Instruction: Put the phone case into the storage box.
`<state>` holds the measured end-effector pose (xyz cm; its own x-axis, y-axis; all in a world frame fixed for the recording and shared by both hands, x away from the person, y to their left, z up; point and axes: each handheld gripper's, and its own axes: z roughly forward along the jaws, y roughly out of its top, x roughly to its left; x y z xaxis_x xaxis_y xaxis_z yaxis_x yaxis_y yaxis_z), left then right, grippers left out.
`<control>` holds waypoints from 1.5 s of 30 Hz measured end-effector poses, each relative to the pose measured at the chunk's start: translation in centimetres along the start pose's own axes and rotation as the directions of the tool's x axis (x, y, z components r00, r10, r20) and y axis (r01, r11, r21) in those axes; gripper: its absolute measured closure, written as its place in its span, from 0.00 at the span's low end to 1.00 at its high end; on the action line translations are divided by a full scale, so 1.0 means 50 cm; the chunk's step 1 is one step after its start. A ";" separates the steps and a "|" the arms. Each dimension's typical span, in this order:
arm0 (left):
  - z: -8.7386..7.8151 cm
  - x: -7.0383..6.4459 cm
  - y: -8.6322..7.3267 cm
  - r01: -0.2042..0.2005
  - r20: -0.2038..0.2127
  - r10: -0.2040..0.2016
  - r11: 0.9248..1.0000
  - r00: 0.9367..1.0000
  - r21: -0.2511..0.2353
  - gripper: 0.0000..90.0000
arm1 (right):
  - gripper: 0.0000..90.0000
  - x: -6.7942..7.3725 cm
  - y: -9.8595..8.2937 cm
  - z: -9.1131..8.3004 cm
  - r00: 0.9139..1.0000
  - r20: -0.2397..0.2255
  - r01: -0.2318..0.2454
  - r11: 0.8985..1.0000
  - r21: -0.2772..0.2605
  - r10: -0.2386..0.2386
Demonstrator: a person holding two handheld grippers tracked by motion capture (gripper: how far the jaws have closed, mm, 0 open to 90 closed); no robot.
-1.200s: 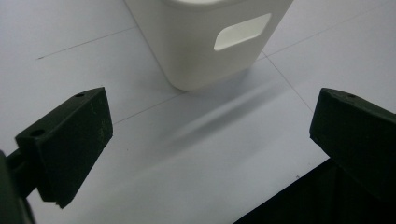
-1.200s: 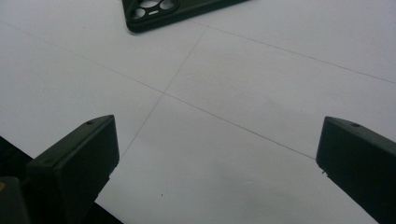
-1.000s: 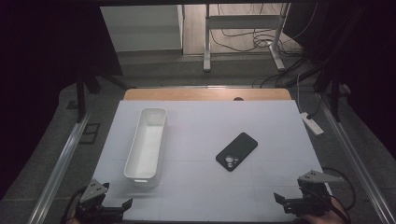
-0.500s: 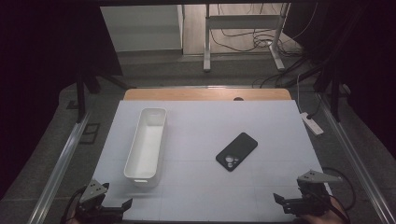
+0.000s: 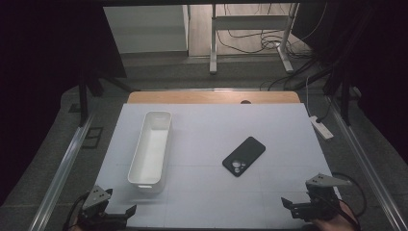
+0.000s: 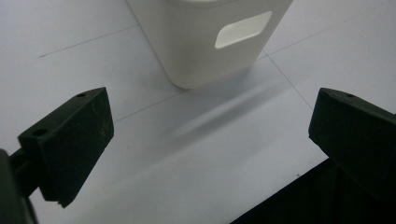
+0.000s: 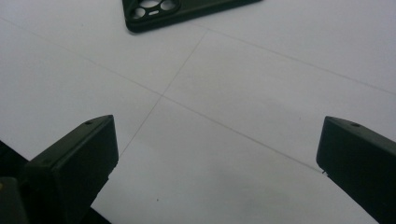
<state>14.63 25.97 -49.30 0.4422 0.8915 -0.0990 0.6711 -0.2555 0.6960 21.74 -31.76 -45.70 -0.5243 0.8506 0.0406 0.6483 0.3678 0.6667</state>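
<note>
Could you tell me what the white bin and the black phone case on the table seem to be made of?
White bin: probably moulded plastic with a smooth, slightly glossy finish, rounded corners and a cut-out handle slot.
Black phone case: likely soft matte rubber or silicone, judging by its dull surface and open camera cut-outs; I cannot be sure.

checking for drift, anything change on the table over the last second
Nothing visibly changed. The left gripper and right gripper sit open at the near edge as before, holding nothing, and the white bin and phone case lie where they were.
</note>
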 end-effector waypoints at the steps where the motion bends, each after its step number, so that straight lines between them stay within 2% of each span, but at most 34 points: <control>1: 0.001 -0.001 0.000 -0.001 -0.001 0.001 1.000 1.000 0.001 0.01 | 0.00 0.000 0.001 0.001 1.000 0.000 0.001 1.000 -0.004 -0.001; 14: -0.002 0.003 -0.001 0.011 0.011 -0.011 1.000 1.000 -0.009 0.01 | 0.00 0.004 0.028 0.019 0.998 -0.051 0.036 0.999 -0.001 -0.036; 21: -0.001 0.000 -0.001 -0.005 0.009 0.005 1.000 1.000 -0.005 0.01 | 0.00 0.004 0.041 0.026 0.998 -0.054 0.040 0.999 0.005 -0.040; 29: 0.002 -0.003 0.001 -0.018 0.004 0.018 1.000 1.000 0.008 0.01 | 0.00 0.005 0.060 0.041 0.995 -0.064 0.071 0.997 0.011 -0.071; 45: 0.002 -0.002 0.000 -0.017 0.009 0.017 1.000 1.000 0.006 0.01 | 0.00 0.001 0.094 0.069 0.991 -0.072 0.114 0.993 0.021 -0.112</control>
<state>14.64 25.83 -49.33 0.4590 0.8835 -0.0941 0.6669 -0.2727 0.6934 26.65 -28.67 -45.13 -0.6320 0.7747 0.0192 0.5957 0.4699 0.6514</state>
